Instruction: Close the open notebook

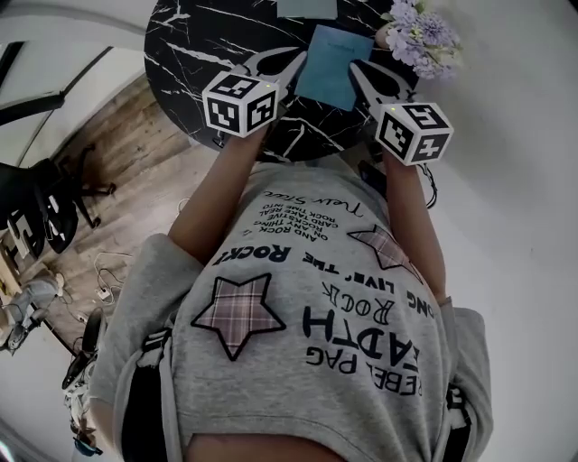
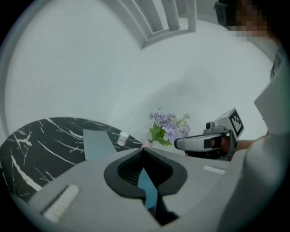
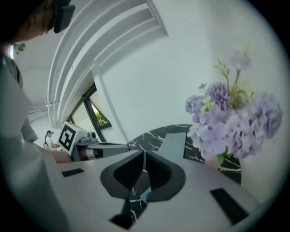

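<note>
On the black marble table (image 1: 199, 36) the blue notebook (image 1: 330, 65) lies flat with its cover closed, and in the head view it sits between our two tools. We hold the left tool (image 1: 296, 61) over its left edge, jaws pressed together. Our right tool (image 1: 354, 69) hangs by its right edge, jaws also together, tips meeting. Purple flowers (image 1: 424, 32) stand near the notebook's far right corner, and a second blue sheet (image 1: 307, 7) lies farther back.

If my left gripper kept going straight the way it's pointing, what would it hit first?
Probably the purple flowers at the edge of the table: the shut left gripper lines up with their base. Depth is unclear; it might pass beside.
</note>
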{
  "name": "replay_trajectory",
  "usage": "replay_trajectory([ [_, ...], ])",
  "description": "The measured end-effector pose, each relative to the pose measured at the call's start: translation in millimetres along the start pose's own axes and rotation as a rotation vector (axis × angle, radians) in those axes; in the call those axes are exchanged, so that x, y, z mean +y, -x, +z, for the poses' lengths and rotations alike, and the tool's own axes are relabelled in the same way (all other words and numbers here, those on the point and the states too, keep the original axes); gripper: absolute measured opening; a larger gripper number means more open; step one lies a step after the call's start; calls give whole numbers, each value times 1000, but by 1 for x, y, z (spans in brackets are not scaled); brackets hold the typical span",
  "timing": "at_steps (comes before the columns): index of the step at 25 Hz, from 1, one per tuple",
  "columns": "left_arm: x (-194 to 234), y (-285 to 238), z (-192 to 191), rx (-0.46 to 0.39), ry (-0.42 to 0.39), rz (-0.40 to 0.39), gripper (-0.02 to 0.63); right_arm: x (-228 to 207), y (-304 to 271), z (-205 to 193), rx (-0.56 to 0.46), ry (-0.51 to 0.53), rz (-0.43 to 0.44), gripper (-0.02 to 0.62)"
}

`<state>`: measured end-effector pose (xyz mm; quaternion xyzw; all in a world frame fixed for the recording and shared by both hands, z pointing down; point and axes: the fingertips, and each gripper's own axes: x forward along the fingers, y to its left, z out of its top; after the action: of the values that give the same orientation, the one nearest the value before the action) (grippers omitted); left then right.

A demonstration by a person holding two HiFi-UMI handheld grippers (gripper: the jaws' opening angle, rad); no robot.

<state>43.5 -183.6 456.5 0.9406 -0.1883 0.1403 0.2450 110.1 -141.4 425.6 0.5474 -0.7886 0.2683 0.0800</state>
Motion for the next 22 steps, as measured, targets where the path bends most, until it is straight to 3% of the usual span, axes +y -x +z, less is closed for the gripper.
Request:
replay_trajectory([
  [8, -6, 43, 77, -198, -127, 99, 9, 18, 34, 71, -234, 57, 22, 25],
  [13, -13, 72, 113, -292, -191, 147, 9, 28, 55, 103, -329, 94, 13, 25],
  [22, -16, 112, 153, -407, -192, 189, 9, 29, 90, 142, -417, 113, -25, 25],
])
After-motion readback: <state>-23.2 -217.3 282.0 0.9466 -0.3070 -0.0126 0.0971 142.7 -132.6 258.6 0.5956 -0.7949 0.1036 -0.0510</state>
